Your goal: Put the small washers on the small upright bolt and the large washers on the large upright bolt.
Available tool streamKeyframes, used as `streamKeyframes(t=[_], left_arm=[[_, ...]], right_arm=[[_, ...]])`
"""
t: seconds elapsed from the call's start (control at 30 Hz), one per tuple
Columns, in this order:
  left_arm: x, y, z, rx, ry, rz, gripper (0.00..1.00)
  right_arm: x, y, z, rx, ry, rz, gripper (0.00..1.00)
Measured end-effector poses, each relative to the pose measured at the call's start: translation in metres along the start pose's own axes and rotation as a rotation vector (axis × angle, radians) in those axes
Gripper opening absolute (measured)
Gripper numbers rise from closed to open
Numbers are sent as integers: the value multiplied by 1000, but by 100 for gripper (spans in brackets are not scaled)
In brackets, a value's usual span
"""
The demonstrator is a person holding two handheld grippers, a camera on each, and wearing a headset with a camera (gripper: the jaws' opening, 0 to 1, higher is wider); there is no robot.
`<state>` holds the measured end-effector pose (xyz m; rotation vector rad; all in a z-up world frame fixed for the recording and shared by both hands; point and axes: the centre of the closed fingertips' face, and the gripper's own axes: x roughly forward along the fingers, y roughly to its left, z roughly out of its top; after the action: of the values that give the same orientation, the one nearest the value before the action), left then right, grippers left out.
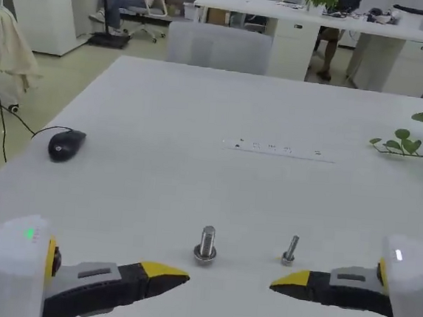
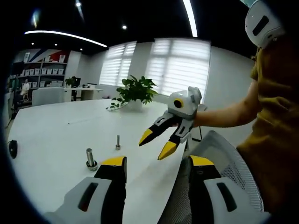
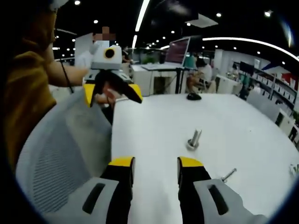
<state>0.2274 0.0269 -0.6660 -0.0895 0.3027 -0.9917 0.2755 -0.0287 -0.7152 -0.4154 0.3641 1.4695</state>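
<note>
Two upright bolts: one big bolt, one small bolt. Two grippers: left gripper, right gripper. One mouse. One plant.

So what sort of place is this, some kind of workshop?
Probably an open-plan office rather than a workshop: rows of white desks, a computer mouse, and a potted plant by windows with blinds.

Large bolt, small bolt upright on table.
</note>
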Motion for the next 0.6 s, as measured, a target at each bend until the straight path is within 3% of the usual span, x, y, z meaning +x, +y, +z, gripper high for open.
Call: streamKeyframes(t=[0.13, 0.33, 0.43, 0.6], left_arm=[[4, -6, 2, -1, 0, -22, 54], [3, -13, 7, -21, -23, -38, 59], [3, -16, 8, -38, -43, -45, 60], [3, -18, 4, -39, -23, -40, 63]], right_arm=[[-14, 5, -12, 25, 4, -27, 40], [-38, 8, -5, 83, -112, -81, 48], [-46, 9, -8, 100, -130, -86, 50], [-53, 15, -14, 135, -139, -105, 55]])
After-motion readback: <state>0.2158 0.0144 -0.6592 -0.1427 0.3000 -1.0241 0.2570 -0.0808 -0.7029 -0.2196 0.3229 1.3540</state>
